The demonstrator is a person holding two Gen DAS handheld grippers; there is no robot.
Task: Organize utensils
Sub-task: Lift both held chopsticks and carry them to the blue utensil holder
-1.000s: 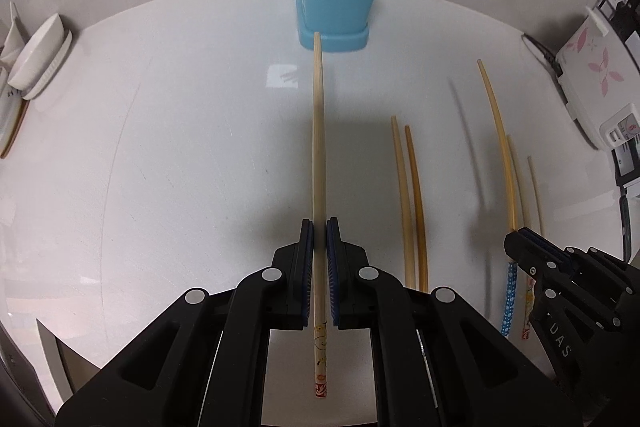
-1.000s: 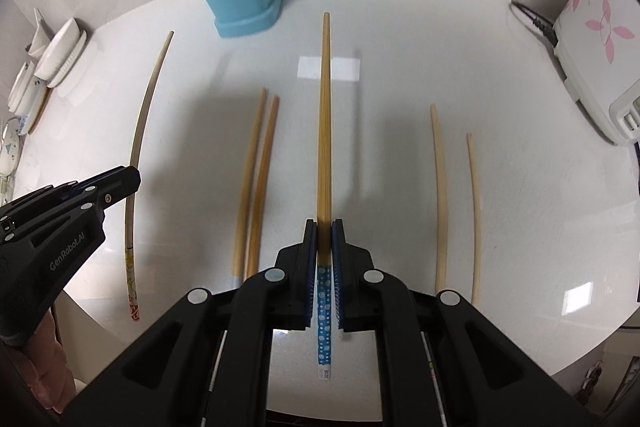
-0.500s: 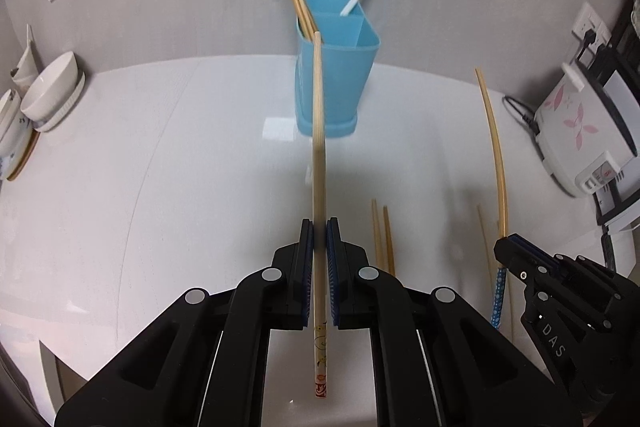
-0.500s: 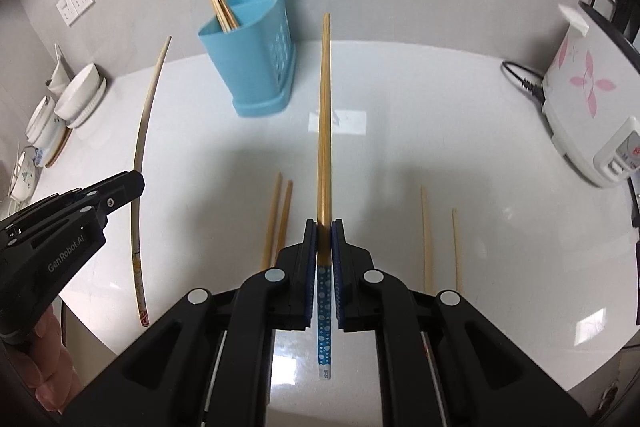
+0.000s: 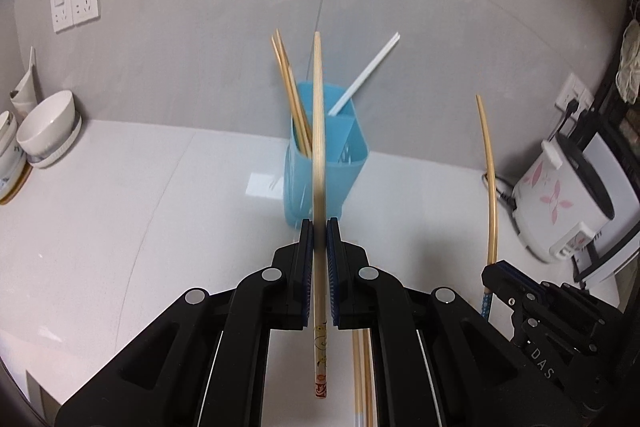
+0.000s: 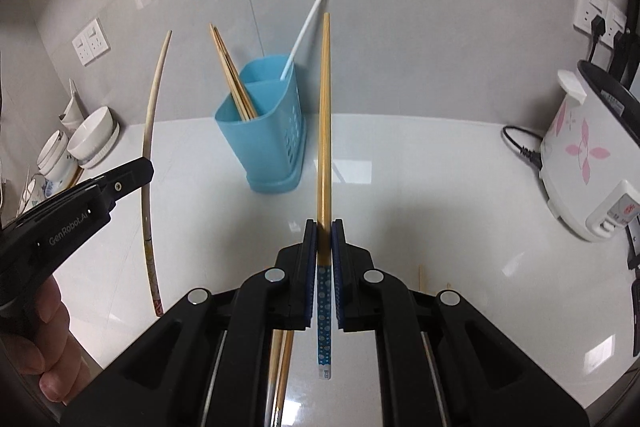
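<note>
My left gripper (image 5: pixel 319 227) is shut on a pale wooden chopstick (image 5: pixel 317 131) with a red-patterned end, held in the air and pointing at the blue utensil holder (image 5: pixel 344 163). My right gripper (image 6: pixel 324 227) is shut on a darker chopstick (image 6: pixel 325 107) with a blue dotted end, its tip just right of the holder (image 6: pixel 272 147). The holder stands upright on the white counter with a wooden pair in one compartment and a white stick in the other. Each gripper shows in the other's view: the right gripper (image 5: pixel 490 273) and the left gripper (image 6: pixel 140 171).
Stacked white bowls (image 5: pixel 48 131) sit at the counter's left end. A flowered rice cooker (image 6: pixel 588 155) with its cable stands at the right. Loose wooden chopsticks (image 6: pixel 280 359) lie on the counter under the grippers. A hand (image 6: pixel 40 347) holds the left gripper.
Both grippers have risen off the counter and tipped upward, each carrying its chopstick. The loose chopsticks have slid to the bottom of both views, and the holder and wall now fill the middle.
</note>
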